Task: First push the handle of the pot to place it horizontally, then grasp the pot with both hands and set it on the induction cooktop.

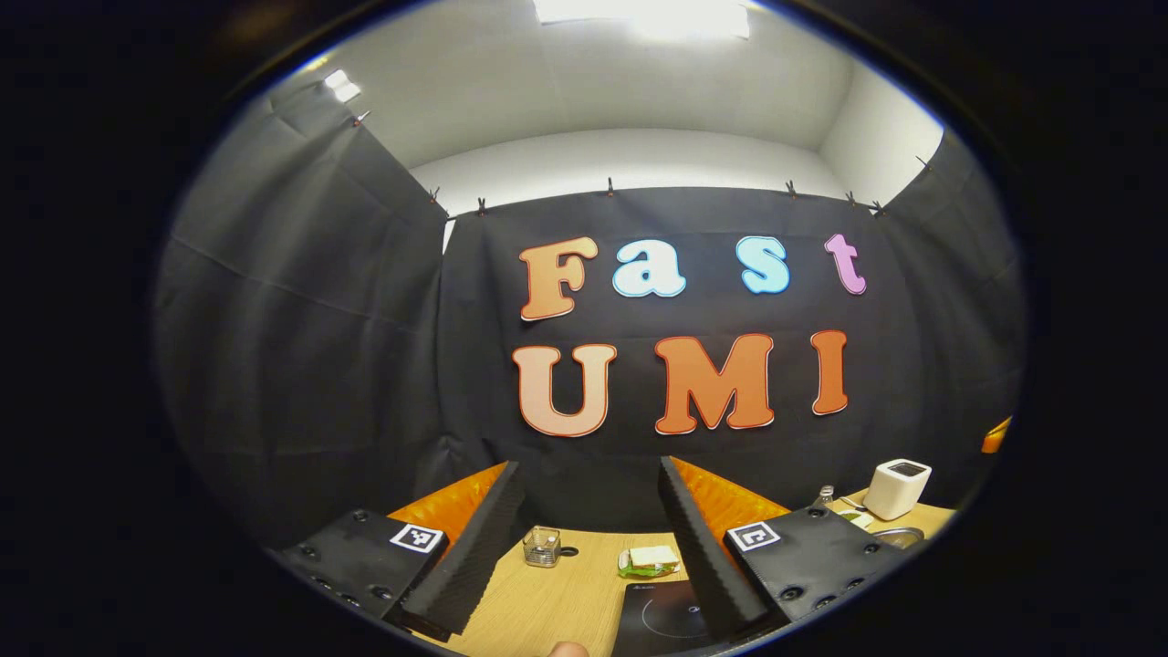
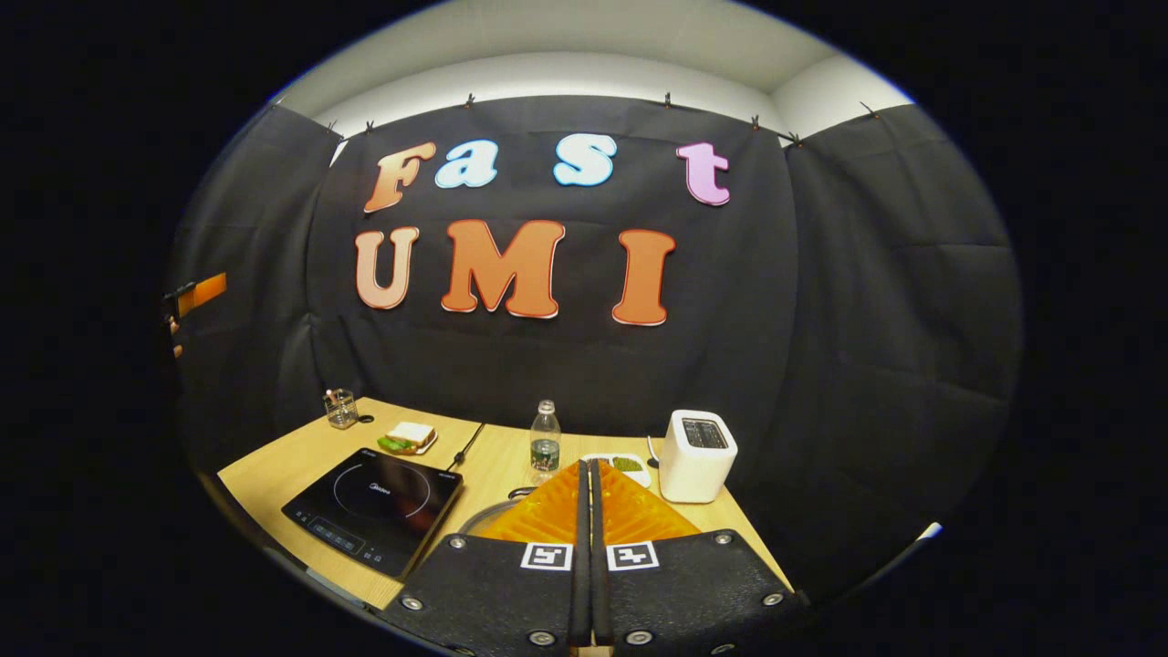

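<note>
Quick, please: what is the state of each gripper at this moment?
Left gripper: open, holding nothing, above the table.
Right gripper: closed, fingers together, nothing between them.

The induction cooktop point(image 2: 374, 511) is a flat black square plate with a thin white circle on its glass and a row of small controls along the front edge. It lies flat on the wooden table, with nothing on it. Just beside its right edge, only a curved metal rim of the pot point(image 2: 488, 518) is visible; its handle cannot be seen.
</note>
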`<state>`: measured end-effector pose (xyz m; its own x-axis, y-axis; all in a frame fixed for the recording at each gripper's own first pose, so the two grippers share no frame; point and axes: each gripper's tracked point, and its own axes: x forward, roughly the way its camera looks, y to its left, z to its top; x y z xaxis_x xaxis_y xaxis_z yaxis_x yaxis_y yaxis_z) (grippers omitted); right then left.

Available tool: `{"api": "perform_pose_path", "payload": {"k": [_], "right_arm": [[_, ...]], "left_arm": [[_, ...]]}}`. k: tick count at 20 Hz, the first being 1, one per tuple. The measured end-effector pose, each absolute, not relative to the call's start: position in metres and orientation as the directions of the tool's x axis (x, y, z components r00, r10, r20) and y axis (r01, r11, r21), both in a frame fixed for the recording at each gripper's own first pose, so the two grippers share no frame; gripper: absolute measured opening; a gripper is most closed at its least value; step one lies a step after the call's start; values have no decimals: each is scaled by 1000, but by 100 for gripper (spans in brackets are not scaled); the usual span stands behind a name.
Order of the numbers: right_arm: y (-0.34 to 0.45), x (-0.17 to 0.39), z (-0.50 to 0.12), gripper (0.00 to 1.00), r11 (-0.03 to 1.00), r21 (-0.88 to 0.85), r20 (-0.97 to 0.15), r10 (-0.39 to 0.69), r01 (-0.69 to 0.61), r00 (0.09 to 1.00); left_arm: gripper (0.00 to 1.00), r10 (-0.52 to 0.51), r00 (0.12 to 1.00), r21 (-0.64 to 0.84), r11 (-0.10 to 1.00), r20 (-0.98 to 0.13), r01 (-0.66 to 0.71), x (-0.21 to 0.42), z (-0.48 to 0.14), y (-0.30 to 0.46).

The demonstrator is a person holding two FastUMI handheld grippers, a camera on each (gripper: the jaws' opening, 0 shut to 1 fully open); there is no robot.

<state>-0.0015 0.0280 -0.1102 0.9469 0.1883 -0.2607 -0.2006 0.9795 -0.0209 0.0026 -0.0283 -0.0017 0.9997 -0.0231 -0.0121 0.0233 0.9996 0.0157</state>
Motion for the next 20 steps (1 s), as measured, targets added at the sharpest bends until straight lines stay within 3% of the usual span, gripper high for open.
{"api": "perform_pose_path", "payload": {"k": [10, 20], "right_arm": [[44, -17, -209, 0, 963, 22, -486, 246, -270, 839], [58, -46, -286, 0, 946, 88, -639, 294, -312, 711]], "left_arm": [[98, -36, 998, 24, 999, -44, 37, 10, -20, -39], [98, -60, 997, 47, 997, -40, 62, 13, -20, -56]]}}
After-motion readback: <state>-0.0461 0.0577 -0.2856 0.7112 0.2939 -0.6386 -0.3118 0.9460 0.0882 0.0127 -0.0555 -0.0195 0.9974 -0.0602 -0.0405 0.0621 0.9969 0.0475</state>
